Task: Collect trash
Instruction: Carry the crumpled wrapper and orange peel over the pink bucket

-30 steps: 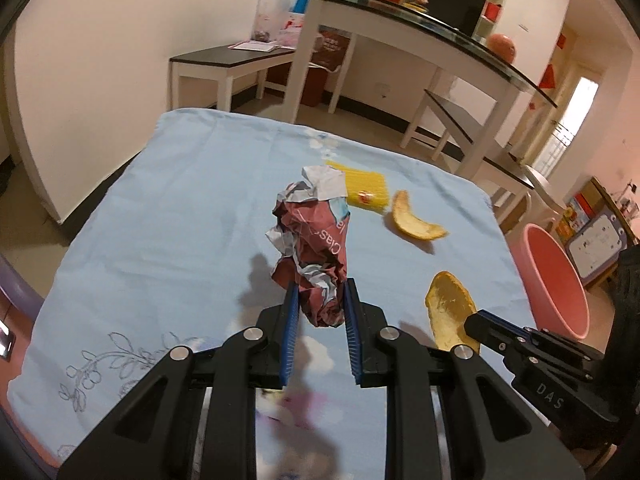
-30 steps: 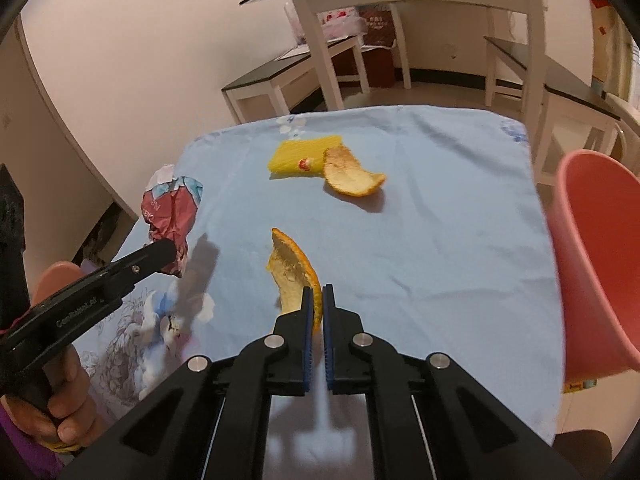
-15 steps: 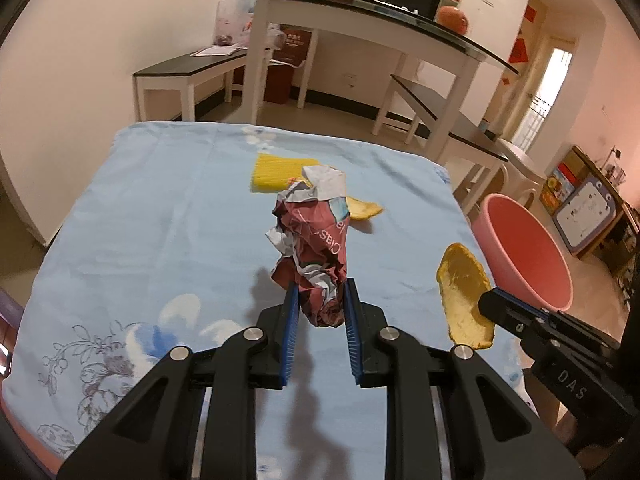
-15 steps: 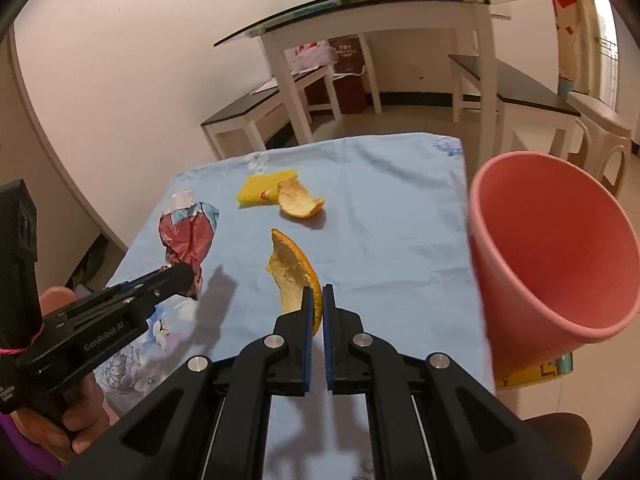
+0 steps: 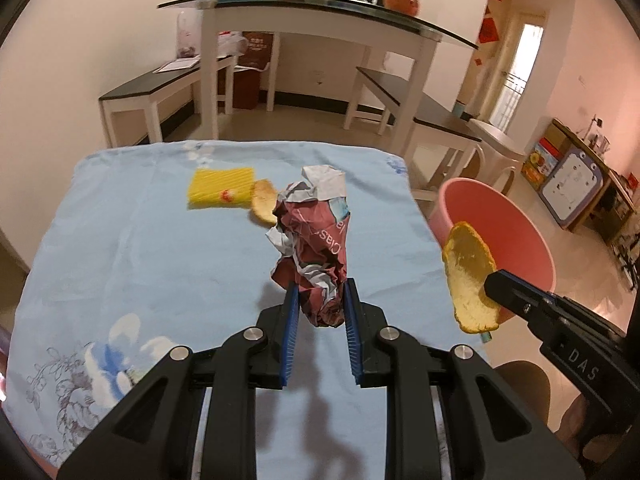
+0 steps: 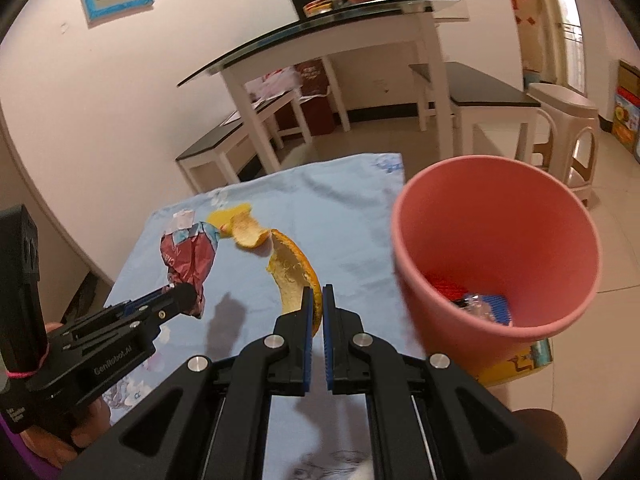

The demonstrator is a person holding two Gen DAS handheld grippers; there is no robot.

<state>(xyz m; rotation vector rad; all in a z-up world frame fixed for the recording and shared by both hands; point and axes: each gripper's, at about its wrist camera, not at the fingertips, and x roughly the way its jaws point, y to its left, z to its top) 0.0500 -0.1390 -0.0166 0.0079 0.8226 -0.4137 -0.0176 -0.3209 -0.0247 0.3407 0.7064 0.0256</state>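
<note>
My left gripper (image 5: 319, 300) is shut on a crumpled red and white wrapper (image 5: 316, 240) and holds it above the blue tablecloth (image 5: 140, 260). It also shows in the right wrist view (image 6: 188, 256). My right gripper (image 6: 318, 300) is shut on an orange peel (image 6: 294, 272), raised beside the pink bin (image 6: 496, 256). The peel also shows in the left wrist view (image 5: 470, 276), in front of the bin (image 5: 504, 232). A second peel (image 5: 263, 202) and a yellow wrapper (image 5: 221, 193) lie on the cloth.
The pink bin stands off the table's right edge with some trash (image 6: 476, 300) inside. A glass-topped white table (image 5: 320, 12), dark benches (image 5: 160, 84) and a plastic stool (image 6: 560, 120) stand beyond.
Both grippers have risen and swung right towards the pink bin, each carrying its piece. The bin now looms larger in both views.
</note>
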